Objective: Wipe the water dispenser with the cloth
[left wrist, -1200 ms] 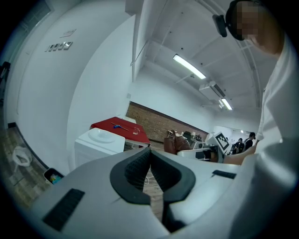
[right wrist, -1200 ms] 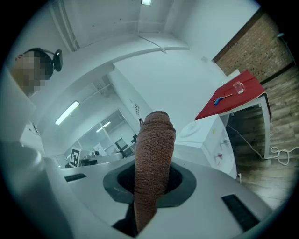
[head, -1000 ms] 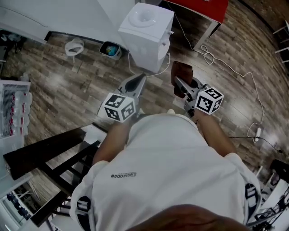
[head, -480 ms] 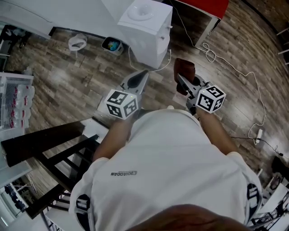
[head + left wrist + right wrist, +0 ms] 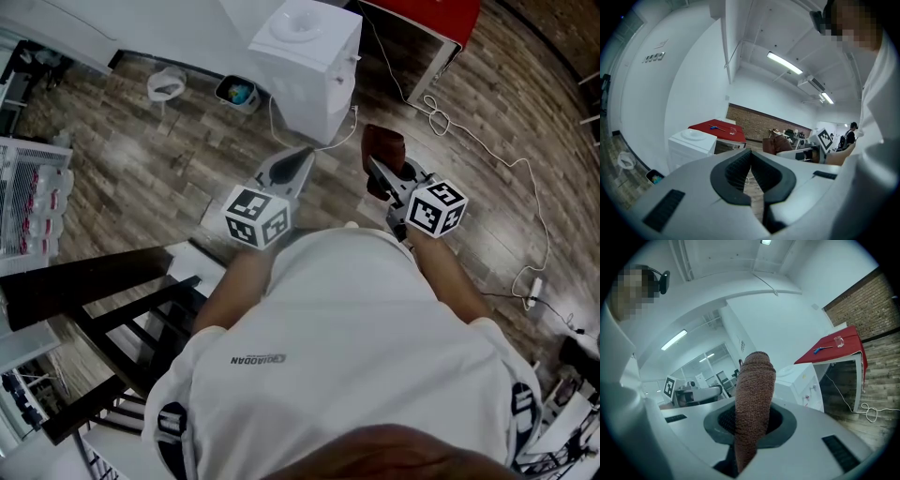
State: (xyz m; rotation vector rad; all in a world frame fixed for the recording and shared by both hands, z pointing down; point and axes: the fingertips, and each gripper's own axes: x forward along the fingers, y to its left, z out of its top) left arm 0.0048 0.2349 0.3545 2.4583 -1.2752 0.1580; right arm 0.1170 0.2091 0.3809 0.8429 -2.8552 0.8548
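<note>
The white water dispenser (image 5: 306,67) stands on the wood floor ahead of me, and shows too in the left gripper view (image 5: 692,146) and the right gripper view (image 5: 802,379). My right gripper (image 5: 375,169) is shut on a folded brown cloth (image 5: 383,149), which stands up between the jaws (image 5: 754,401). It hangs in the air to the right of the dispenser's front, short of it. My left gripper (image 5: 302,157) is shut with nothing in it (image 5: 751,153), its tip just short of the dispenser's base.
A red-topped table (image 5: 427,19) stands right of the dispenser. A white cable (image 5: 487,150) runs across the floor to a power strip (image 5: 534,289). A small bin (image 5: 234,94) sits left of the dispenser. A black stool (image 5: 94,309) and a bottle rack (image 5: 28,202) are at the left.
Both grippers have edged a little forward toward the dispenser. The cloth stays held in the right gripper.
</note>
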